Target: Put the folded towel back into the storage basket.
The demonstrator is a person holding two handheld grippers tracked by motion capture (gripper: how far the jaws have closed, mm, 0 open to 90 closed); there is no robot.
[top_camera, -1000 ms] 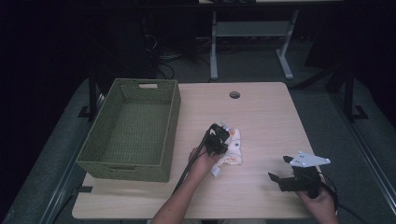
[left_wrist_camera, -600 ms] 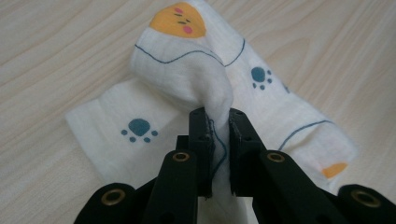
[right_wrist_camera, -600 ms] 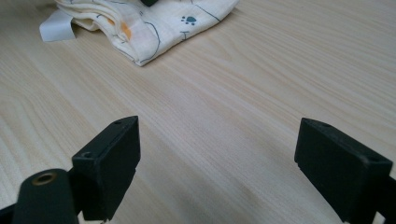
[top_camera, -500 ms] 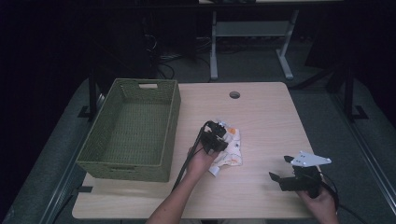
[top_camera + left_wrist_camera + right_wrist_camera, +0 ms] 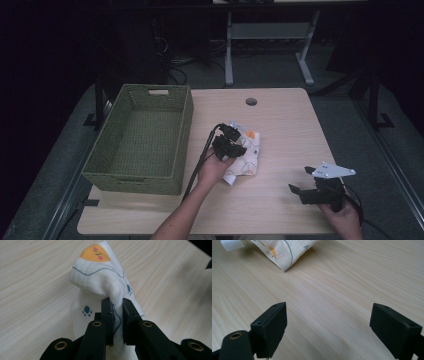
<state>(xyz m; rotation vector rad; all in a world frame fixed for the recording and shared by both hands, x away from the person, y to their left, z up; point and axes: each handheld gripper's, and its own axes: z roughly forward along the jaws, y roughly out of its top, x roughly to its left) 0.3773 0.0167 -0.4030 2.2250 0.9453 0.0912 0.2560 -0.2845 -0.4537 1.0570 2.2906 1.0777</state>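
While the left claw (image 5: 116, 315) pinches it, the cloth (image 5: 100, 282) drapes forward.

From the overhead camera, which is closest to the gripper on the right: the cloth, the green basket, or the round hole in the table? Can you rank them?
From the right gripper:
1. Cloth, to its left, mid-table, pinched by the left gripper.
2. Hole, near the far edge.
3. Basket, at the table's left side.
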